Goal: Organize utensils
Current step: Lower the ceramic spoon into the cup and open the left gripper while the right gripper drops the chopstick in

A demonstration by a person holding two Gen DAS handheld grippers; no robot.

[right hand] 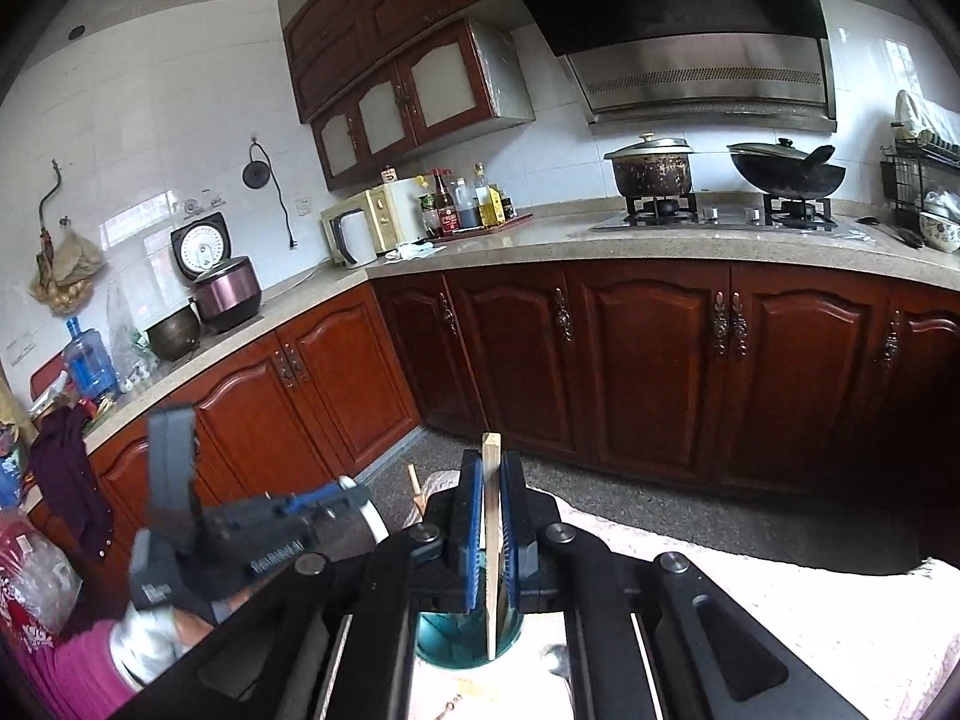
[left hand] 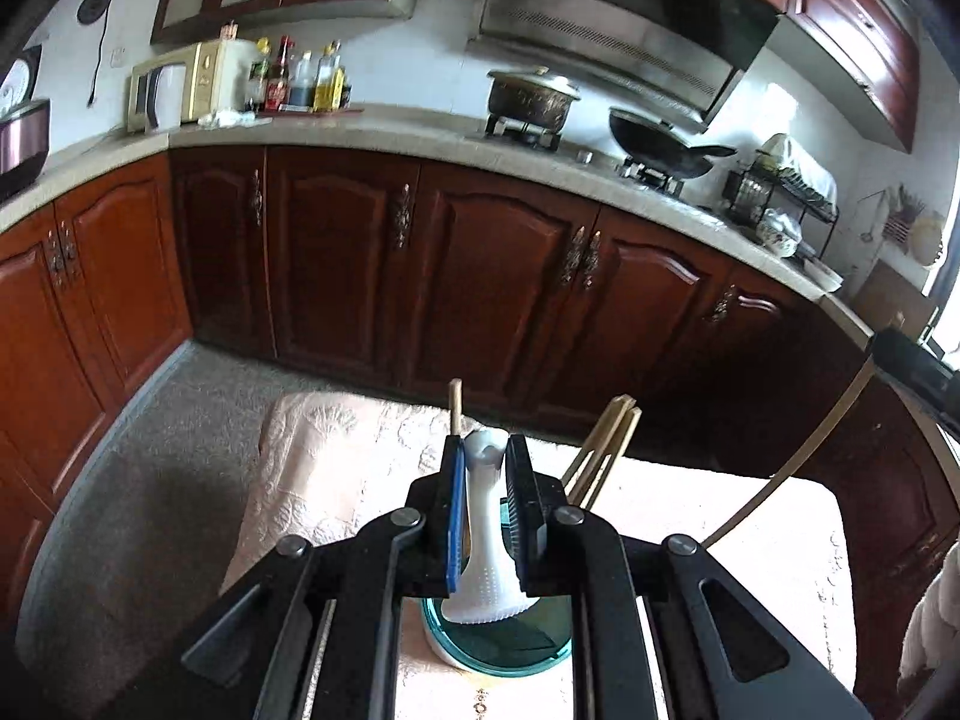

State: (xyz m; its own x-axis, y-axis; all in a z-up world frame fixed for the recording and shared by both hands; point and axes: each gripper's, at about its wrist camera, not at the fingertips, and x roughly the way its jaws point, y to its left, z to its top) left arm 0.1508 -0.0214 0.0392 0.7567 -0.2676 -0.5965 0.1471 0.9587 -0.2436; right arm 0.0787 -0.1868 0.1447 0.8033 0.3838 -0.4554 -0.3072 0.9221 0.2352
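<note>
the left tool (left hand: 486, 468) pinched a white spoon (left hand: 483, 546); the right tool (right hand: 492, 516) pinched a chopstick (right hand: 492, 540) above a teal cup (right hand: 456, 642).

My left claw (left hand: 485, 468) held a spoon (left hand: 483, 546) above the holder (left hand: 480, 651) on the tabletop (left hand: 336, 468); chopsticks (left hand: 603, 450) stood to its right.

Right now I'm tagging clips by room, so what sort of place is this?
A home kitchen, most likely: a gas stove with a pot and wok under a range hood, and a microwave on the counter.
</note>
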